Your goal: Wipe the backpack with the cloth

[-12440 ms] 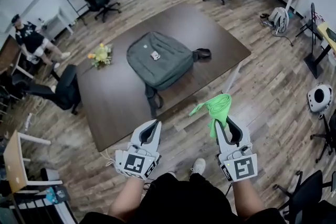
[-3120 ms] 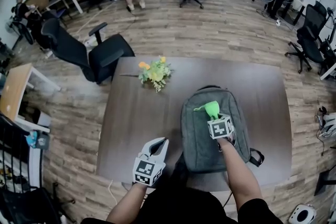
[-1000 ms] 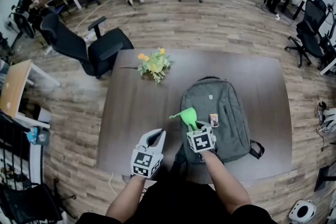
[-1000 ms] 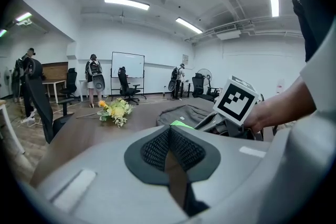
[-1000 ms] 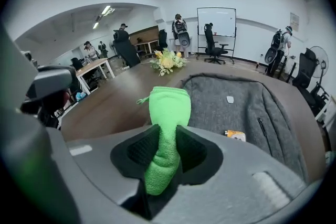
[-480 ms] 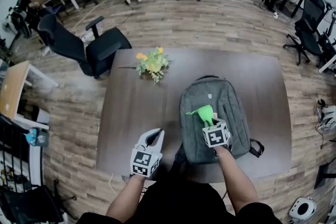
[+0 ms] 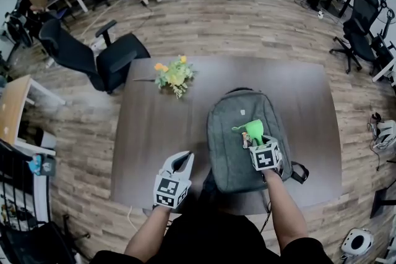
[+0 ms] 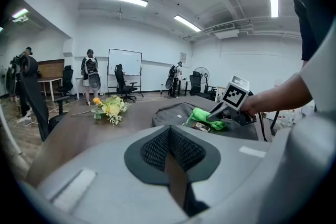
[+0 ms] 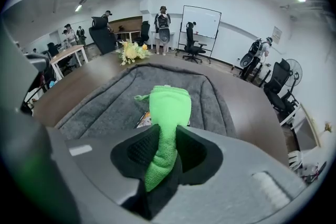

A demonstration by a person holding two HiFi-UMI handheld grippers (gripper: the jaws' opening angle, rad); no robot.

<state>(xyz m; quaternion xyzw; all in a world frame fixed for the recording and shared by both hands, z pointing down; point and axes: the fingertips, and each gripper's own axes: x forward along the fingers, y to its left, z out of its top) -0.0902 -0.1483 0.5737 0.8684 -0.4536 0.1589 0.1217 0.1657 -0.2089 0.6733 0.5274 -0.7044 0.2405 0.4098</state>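
Observation:
A grey backpack (image 7: 232, 133) lies flat on the dark brown table (image 7: 154, 133), seen also as the backpack (image 9: 105, 99) and the backpack (image 8: 173, 111). My right gripper (image 7: 257, 144) is shut on a green cloth (image 7: 250, 130), whose free end rests on the backpack's middle right; the cloth (image 9: 167, 113) bunches between the jaws. A small tag (image 7: 245, 140) sits on the backpack by the cloth. My left gripper (image 7: 179, 162) hangs over the table's near edge, left of the backpack, jaws together and holding nothing.
A bunch of yellow flowers (image 7: 171, 76) lies on the table's far left. A black office chair (image 7: 105, 59) stands beyond the table's left corner. More chairs, desks and people stand around the room. A backpack strap (image 7: 300, 173) pokes out at the near right.
My right gripper has swept the cloth across the backpack from its left side toward the right and slightly farther away. The left gripper has hardly moved.

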